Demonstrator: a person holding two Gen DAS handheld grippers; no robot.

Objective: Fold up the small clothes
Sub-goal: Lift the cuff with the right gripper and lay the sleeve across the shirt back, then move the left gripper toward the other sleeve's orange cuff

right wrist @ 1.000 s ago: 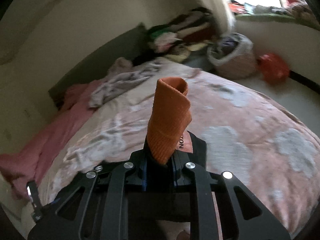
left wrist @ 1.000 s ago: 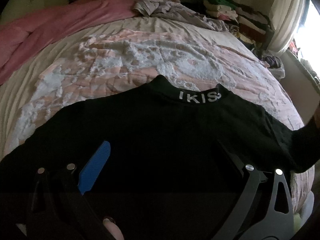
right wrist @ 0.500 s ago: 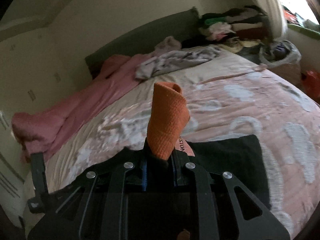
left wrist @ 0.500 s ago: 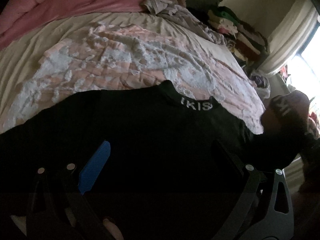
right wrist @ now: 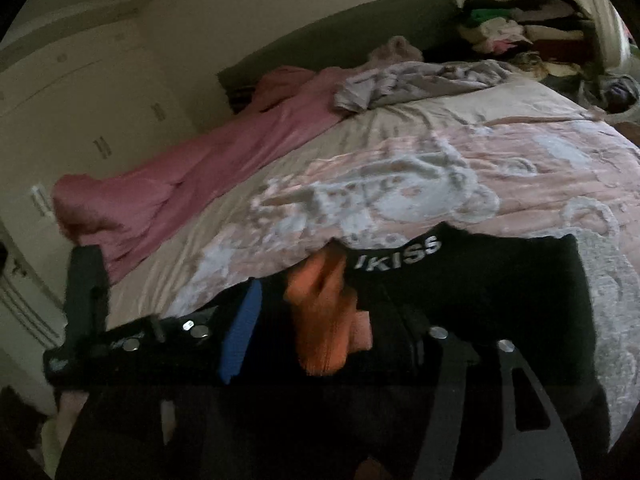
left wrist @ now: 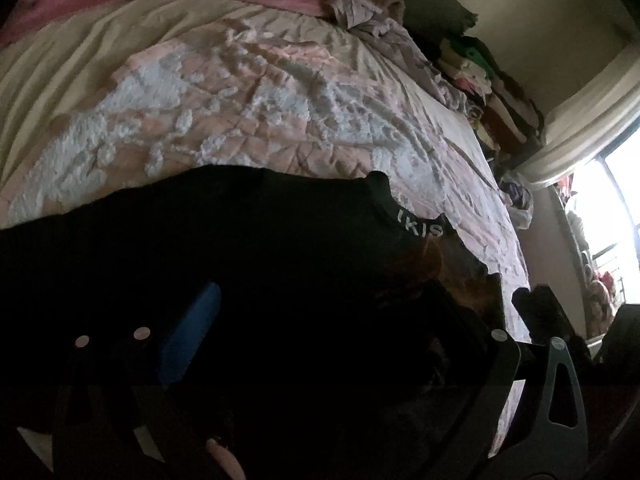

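black top (right wrist: 480,288) under both tongs; right gripper (right wrist: 320,320) opening, orange cuff between; left gripper (left wrist: 320,320) spread.

Black top (right wrist: 480,292), orange cuff (right wrist: 320,320)

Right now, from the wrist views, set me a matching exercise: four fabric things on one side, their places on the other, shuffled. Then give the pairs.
Things:
1. black top
2. orange cuff
3. pink blanket
4. grey garment

Places:
A. crumpled near the headboard
B. between the right gripper's opening jaws
C. spread on the near part of the bed, collar lettering showing
D. along the bed's far side

Pairs: 1-C, 2-B, 3-D, 4-A
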